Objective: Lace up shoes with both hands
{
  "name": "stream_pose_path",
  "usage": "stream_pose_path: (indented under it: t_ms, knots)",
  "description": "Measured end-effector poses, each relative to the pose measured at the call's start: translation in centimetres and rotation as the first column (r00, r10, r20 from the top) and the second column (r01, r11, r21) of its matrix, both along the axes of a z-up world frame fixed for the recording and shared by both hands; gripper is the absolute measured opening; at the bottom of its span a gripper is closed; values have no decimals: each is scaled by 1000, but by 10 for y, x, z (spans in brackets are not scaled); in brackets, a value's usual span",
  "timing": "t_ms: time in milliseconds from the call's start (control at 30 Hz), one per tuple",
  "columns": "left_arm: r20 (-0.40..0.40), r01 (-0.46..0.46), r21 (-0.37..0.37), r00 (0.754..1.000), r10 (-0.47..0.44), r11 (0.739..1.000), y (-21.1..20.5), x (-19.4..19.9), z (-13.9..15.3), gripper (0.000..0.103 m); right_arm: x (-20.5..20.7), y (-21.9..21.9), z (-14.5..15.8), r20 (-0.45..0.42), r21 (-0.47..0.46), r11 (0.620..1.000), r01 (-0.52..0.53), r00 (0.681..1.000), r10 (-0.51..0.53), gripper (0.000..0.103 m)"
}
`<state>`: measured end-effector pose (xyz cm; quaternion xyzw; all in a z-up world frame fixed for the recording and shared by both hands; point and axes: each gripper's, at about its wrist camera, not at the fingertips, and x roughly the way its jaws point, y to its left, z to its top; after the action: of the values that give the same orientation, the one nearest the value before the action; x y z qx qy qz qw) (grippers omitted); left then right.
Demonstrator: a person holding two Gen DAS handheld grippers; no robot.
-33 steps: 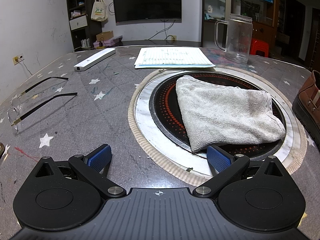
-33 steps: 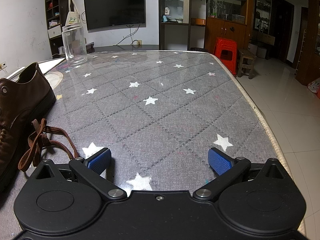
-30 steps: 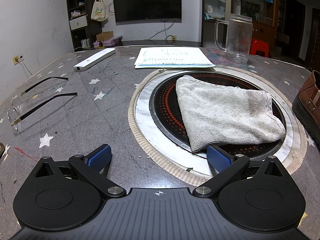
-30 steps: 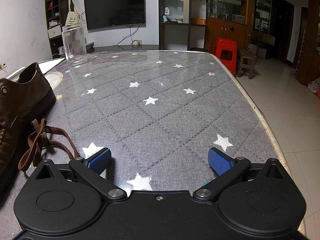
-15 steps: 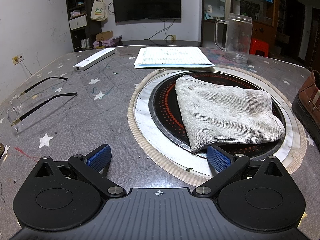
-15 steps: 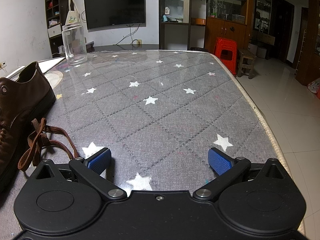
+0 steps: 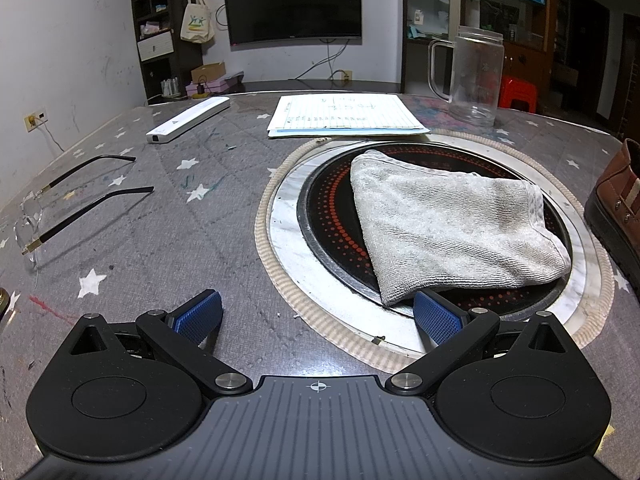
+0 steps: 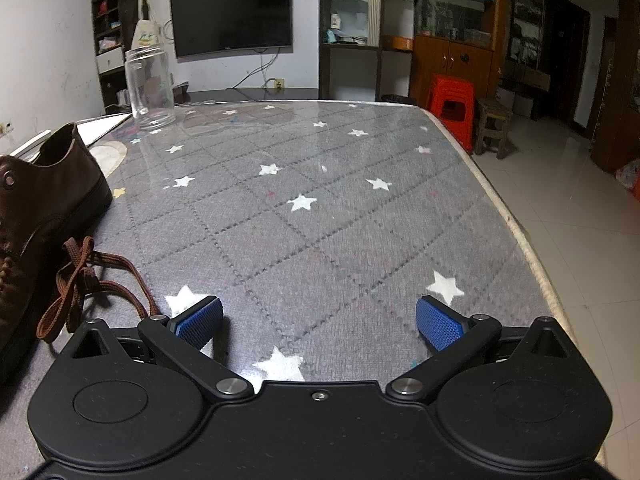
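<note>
Right wrist view: shoe (image 8: 36,208) apparently heel-away, lengthwise; right gripper (image 8: 319,322) and left gripper (image 7: 318,314) spread wide.

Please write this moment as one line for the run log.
phase: before grasp | left tongs: open, empty, facing towel | right tongs: open, empty | shoe: left of right tongs | lace: loose on table

Both grippers are built in black plastic; the left gripper (image 7: 318,316) (ribbed, crosshair-marked) and right gripper (image 8: 320,322) are fitted with blue textured pads (image 8: 199,321) and silver pivot screws.
</note>
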<state>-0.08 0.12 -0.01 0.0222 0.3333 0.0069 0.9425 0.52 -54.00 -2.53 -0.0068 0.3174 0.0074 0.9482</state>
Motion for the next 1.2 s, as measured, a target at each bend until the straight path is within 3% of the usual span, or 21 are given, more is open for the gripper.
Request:
stream_pose_path:
  t_ms: [233,633,733,800,867,900,1067,1200]
  knots:
    - [0,0,1,1000,0,1000,0,1,0,103,-15,12,11,37,-24,999,-33,999,34,103]
    - [-1,0,1,1000,0,1000,0,1,0,103,-48,54,26,55,-44,981,-188,980,190,102]
    - [-1,1,1,1000,-1,1000,0,1,0,103,-46,58,25,38,-54,979,-197,979,199,93]
    - [-1,1,1,1000,-1,1000,0,1,0,103,-45,59,22,14,-35,979,-203,979,204,78]
    - [-1,1,1,1000,-1,1000,0,1,0,103,-45,55,19,-8,-6,980,-198,980,198,72]
    - [-1,1,1,1000,-1,1000,0,1,0,103,-47,54,18,-14,4,981,-196,980,196,64]
    - [-1,1,1,1000,-1,1000,0,1,0,103,-56,50,17,-30,28,980,-196,980,196,54]
    - [-1,1,1,1000,-1,1000,0,1,0,103,-65,50,15,-44,35,979,-202,978,204,29]
